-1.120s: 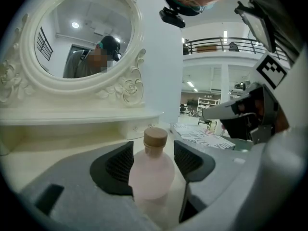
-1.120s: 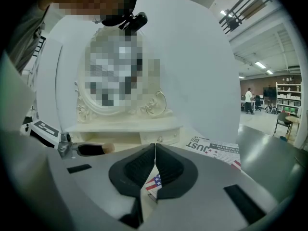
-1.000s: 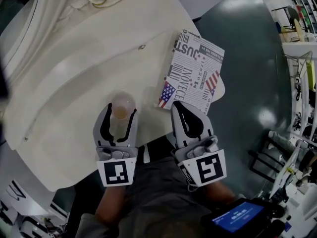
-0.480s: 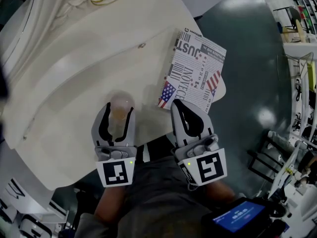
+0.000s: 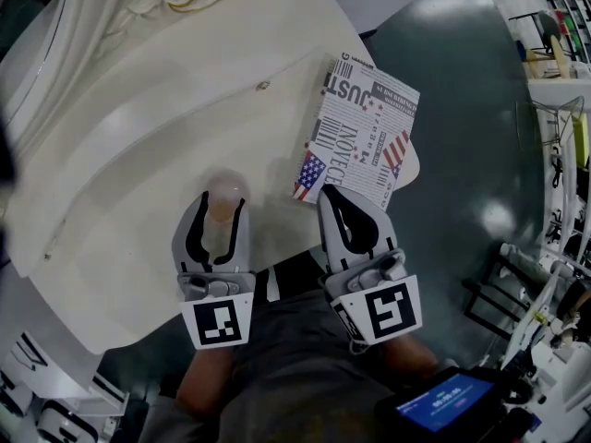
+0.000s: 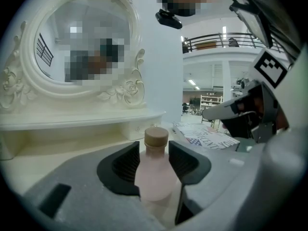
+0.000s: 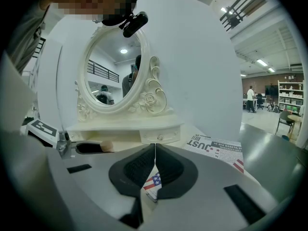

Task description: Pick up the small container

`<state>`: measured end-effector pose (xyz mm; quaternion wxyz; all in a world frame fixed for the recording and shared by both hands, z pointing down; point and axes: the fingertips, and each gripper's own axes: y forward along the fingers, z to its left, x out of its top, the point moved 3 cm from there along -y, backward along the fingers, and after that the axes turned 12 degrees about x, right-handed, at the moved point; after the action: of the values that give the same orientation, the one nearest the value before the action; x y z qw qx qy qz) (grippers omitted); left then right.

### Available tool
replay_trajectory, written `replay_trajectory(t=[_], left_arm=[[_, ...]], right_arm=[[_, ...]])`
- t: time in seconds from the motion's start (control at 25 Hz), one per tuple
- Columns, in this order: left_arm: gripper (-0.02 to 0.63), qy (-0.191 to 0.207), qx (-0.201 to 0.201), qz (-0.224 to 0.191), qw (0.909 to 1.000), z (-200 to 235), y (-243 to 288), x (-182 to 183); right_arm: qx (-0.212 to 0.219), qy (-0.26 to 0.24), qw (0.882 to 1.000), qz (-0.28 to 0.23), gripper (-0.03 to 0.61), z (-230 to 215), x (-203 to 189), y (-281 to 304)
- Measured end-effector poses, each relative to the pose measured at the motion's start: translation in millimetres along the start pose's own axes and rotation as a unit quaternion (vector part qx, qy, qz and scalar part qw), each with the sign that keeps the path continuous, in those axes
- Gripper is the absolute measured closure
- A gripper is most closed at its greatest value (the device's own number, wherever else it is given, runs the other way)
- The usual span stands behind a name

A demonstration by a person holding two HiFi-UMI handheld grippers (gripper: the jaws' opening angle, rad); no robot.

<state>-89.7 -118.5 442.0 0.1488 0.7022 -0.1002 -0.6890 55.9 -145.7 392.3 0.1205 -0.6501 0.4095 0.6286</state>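
In the head view, the left claw [image 5: 221,212] lies on the cream surface [image 5: 120,155] with the small bottle [image 5: 224,198] between its jaws. Compared with one second ago, these jaws stand narrower around the bottle, and they are closing. The right claw [image 5: 331,201] is at the same place as before, closed, its tip at the lower corner of the newspaper [image 5: 362,132]. The newspaper has not moved. I count two claws, one bottle and one newspaper.

In the left gripper view, the small bottle [image 6: 155,174] stands upright on the surface [image 6: 29,160] between the two dark pads [image 6: 126,162]. It is pale pink and has a tan cap [image 6: 156,137]. Narrow gaps still show beside the cap, and nothing is gripped yet. Behind it stands one oval mirror [image 6: 77,47] in a carved white frame.

In the right gripper view, the right claw [image 7: 154,159] has its jaws pressed together and it holds nothing. Through the slit under them, a flag print of the newspaper [image 7: 219,149] shows. The mirror [image 7: 114,66] is beyond, and the left claw [image 7: 89,147] is at the left.
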Motion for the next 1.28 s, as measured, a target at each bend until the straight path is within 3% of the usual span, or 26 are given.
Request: replay_trajectory(t=[0.08,1.28], left_arm=[[0.459,0.005,0.001,-0.005,1.0000,-1.0,-0.8,2.4],[0.468,0.026,-0.029,-0.018,0.9991,-2.3,-1.2,4.4]], right_arm=[[0.000,-0.001,1.000,-0.001,0.565,0.3,0.9,-0.4],[-0.013,-0.010,1.000,-0.007,0.565,2.8,10.4,-1.8]])
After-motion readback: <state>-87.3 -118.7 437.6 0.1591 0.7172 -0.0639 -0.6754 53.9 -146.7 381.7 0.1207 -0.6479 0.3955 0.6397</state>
